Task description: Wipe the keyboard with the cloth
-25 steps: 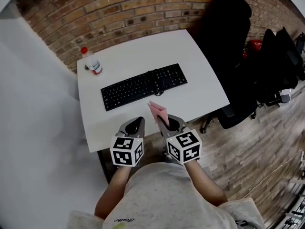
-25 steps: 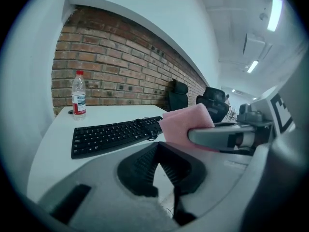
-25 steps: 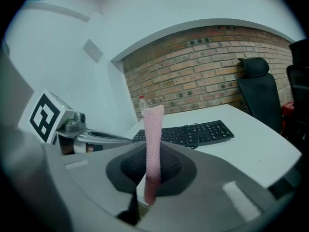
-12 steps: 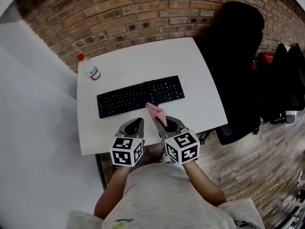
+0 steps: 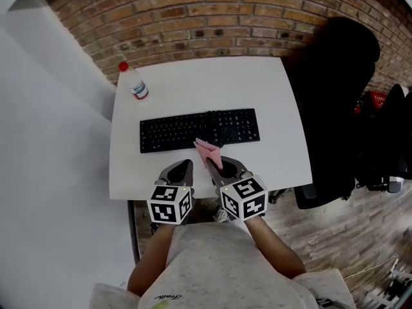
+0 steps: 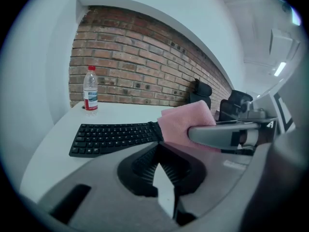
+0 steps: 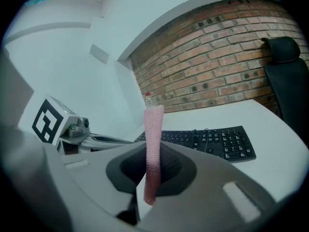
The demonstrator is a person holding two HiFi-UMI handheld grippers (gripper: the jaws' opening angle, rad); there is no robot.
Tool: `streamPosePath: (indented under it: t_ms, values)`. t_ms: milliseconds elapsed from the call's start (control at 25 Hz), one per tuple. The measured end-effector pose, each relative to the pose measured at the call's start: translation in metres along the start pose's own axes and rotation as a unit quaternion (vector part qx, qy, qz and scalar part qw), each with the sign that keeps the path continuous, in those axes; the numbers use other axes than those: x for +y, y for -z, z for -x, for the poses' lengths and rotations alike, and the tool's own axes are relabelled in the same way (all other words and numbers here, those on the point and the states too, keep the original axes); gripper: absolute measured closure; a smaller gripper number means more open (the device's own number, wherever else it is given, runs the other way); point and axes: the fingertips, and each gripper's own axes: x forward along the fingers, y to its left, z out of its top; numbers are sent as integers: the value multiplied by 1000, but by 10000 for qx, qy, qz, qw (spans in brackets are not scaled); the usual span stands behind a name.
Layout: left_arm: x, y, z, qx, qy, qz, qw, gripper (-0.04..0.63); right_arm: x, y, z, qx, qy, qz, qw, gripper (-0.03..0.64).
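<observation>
A black keyboard (image 5: 199,131) lies across the middle of the white table (image 5: 193,82); it also shows in the left gripper view (image 6: 113,137) and the right gripper view (image 7: 212,141). My right gripper (image 5: 222,164) is shut on a folded pink cloth (image 5: 209,152), which stands upright between its jaws (image 7: 153,149) and pokes over the keyboard's near edge. The cloth (image 6: 186,124) shows in the left gripper view too. My left gripper (image 5: 180,171) hangs beside it over the table's near edge, shut with nothing between its jaws.
A clear bottle with a red cap (image 5: 133,82) stands at the table's far left corner. A brick wall (image 5: 212,18) runs behind the table. A black office chair (image 5: 335,102) stands at the right, with wooden floor (image 5: 341,237) beyond.
Both grippers have come forward toward the table; the cloth now reaches the keyboard's near edge. The grip on the cloth is unchanged.
</observation>
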Motion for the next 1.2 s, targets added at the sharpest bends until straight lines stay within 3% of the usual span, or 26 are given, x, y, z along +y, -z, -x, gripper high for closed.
streamPosePath:
  t_ms: [800, 1200]
  values:
    - [185, -20, 8, 4, -214, 421, 9989, 600, 76, -33, -175, 339, -378, -181, 9985, 594]
    - [252, -24, 8, 109, -143, 609, 9980, 600, 99, -39, -257, 530, -480, -925, 9931, 594]
